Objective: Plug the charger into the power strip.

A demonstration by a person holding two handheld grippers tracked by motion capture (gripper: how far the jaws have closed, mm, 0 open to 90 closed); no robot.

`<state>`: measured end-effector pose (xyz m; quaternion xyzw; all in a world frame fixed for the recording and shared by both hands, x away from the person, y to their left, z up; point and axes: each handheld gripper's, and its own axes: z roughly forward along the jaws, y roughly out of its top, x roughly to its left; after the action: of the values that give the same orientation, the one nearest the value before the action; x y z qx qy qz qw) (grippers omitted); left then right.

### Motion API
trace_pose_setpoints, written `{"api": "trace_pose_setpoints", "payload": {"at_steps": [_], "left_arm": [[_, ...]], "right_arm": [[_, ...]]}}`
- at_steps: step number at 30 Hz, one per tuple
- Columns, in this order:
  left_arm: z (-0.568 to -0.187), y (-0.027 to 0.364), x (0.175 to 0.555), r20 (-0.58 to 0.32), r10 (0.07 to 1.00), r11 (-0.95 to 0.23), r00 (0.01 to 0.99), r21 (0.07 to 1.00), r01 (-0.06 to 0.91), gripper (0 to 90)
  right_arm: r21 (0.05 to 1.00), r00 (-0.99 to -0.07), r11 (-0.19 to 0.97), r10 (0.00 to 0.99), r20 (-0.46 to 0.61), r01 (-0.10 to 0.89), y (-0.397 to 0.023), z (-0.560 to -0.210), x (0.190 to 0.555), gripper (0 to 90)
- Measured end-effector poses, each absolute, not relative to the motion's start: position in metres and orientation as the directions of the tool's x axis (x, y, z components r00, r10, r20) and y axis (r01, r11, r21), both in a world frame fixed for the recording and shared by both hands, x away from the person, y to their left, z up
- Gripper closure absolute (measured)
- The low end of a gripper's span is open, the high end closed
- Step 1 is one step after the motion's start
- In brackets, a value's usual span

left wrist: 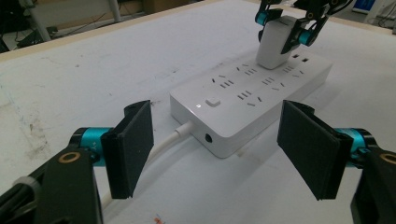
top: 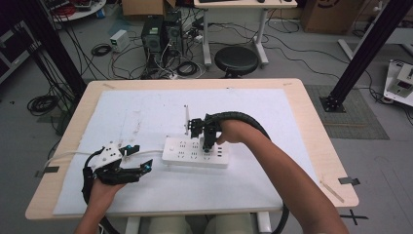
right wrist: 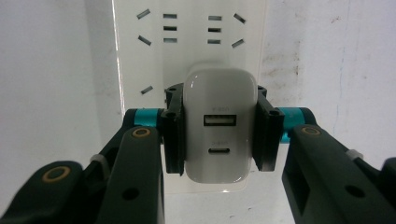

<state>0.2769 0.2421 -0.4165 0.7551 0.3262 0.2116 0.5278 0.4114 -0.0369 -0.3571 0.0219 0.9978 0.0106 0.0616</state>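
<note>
Right gripper [right wrist: 218, 135] at frame centre clamps white charger [right wrist: 219, 130] on power strip [top: 182, 152]; left gripper [left wrist: 219, 154] gapes empty, lower left

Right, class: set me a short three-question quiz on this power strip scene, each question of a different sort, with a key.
1. True or false: the right tongs are shut on the white charger.
2. Where does the charger stand? A) flat on the table B) on the power strip C) on the stool
3. In a few words: how do the left tongs stand, and what lies nearest them?

Key
1. True: both pads press its sides.
2. B
3. Open, holding nothing, beside the strip's end with the white cable.
</note>
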Motion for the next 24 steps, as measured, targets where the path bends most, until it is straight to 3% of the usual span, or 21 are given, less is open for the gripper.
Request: {"api": "trace_pose_setpoints", "payload": {"at_steps": [14, 24], "left_arm": [[-0.4177, 0.2404, 0.2782, -0.025, 0.716, -0.228, 0.698, 0.936, 0.268, 27.0], [-0.4187, 0.2392, 0.2769, -0.029, 0.715, -0.224, 0.698, 0.937, 0.269, 27.0]], "right_arm": [[0.016, -0.993, 0.998, 0.063, -0.097, 0.062, -0.0368, -0.3600, 0.4156, 64.2], [0.086, -0.992, 0.993, 0.092, -0.089, 0.084, -0.0444, -0.3626, 0.4157, 63.9]]}}
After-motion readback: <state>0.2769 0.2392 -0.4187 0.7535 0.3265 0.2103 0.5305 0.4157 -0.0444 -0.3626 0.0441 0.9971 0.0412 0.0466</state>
